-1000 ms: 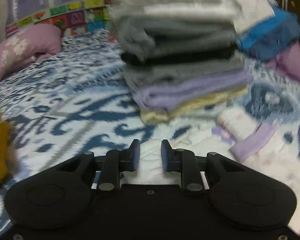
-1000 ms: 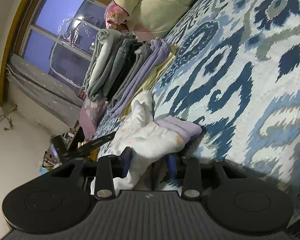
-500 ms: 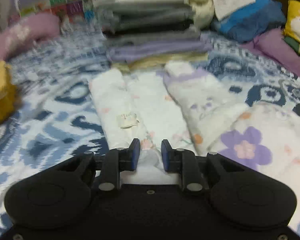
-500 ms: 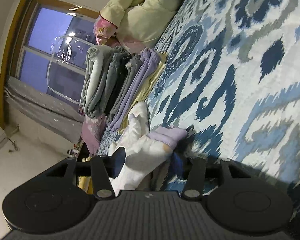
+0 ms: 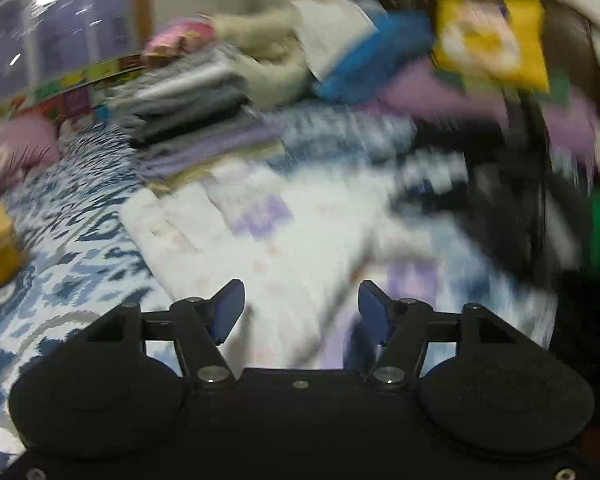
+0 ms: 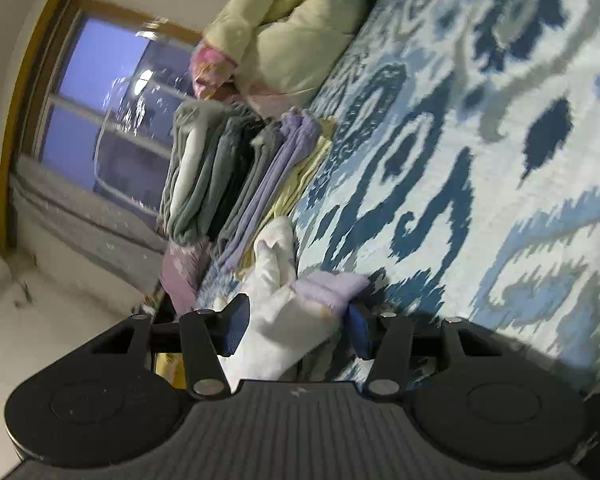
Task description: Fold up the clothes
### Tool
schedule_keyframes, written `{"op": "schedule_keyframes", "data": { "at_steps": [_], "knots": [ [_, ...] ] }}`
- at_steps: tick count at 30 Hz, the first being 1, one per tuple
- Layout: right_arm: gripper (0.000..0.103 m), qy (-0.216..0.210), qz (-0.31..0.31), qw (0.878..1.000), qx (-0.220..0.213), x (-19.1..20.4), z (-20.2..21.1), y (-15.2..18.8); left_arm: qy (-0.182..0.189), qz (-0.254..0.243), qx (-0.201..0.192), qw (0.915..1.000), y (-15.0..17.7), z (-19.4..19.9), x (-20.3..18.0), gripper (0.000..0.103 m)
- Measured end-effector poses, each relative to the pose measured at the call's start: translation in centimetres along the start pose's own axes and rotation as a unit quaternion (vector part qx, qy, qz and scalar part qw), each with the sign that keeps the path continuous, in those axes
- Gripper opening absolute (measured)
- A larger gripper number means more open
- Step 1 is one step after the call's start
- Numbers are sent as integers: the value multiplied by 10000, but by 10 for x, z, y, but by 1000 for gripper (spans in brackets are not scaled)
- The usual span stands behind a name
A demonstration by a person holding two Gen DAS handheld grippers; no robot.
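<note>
Both tongs (image 5: 301,306) (image 6: 296,326) around white garment (image 6: 288,320)

Both cameras sit low over the bed (one on each gripper). The right view is tipped sideways. Both see the stack of folded clothes (image 5: 196,116) (image 6: 236,176).

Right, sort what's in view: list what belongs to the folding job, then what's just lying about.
Part of the job:
- white floral garment, spread on the bed
- its folded end, between the right tongs
- left tongs, open over it, jaws just widened
- stack of folded clothes

Lying about:
- patterned bedspread
- cream duvet
- yellow cushion
- blue cloth
</note>
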State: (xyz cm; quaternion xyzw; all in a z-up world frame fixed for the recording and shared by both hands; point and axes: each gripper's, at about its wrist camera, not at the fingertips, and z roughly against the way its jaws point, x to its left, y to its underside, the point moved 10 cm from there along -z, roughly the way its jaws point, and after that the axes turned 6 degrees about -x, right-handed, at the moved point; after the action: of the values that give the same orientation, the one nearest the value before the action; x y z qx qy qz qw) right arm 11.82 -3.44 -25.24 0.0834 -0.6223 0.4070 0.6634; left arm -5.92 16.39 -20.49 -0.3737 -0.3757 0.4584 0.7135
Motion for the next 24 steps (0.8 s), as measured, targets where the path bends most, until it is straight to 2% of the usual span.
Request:
{"op": "schedule_keyframes", "data": {
  "at_steps": [1, 4, 7, 9, 11, 15, 19, 21, 22, 24],
  "knots": [
    [52, 11, -98, 10000, -9, -1, 0, -1, -140, -265, 55, 9995, 6, -2, -3, 65],
    [52, 159, -136, 9998, 14, -1, -3, -1, -353, -639, -25, 9973, 15, -9, -4, 63],
    [47, 351, -17, 9994, 39, 4, -7, 1, -371, -808, -115, 9960, 15, -12, -9, 61],
    [23, 471, 92, 9988, 38, 8, -9, 2, -402, -871, 5, 9954, 21, -18, -9, 57],
    [15, 554, 393, 9977, -18, 19, -11, 1, -316, -758, 183, 9964, 31, -24, -13, 57],
    [13, 521, 1069, 9927, -177, 58, -10, -9, -78, -242, 358, 9990, 29, -31, -7, 57],
    [12, 505, 1911, 9796, -351, 108, -7, -17, -64, -145, 52, 9999, 11, -22, -7, 56],
    [12, 521, 2292, 9711, -417, 133, -8, -16, -83, -103, 75, 9999, 12, -25, -8, 50],
    [12, 586, 2508, 9653, -423, 143, -11, -15, -150, -191, 178, 9995, 16, -28, -7, 39],
    [12, 707, 2933, 9524, -429, 164, -17, -10, -174, -223, 281, 9992, 20, -32, -5, 35]
  ]
}}
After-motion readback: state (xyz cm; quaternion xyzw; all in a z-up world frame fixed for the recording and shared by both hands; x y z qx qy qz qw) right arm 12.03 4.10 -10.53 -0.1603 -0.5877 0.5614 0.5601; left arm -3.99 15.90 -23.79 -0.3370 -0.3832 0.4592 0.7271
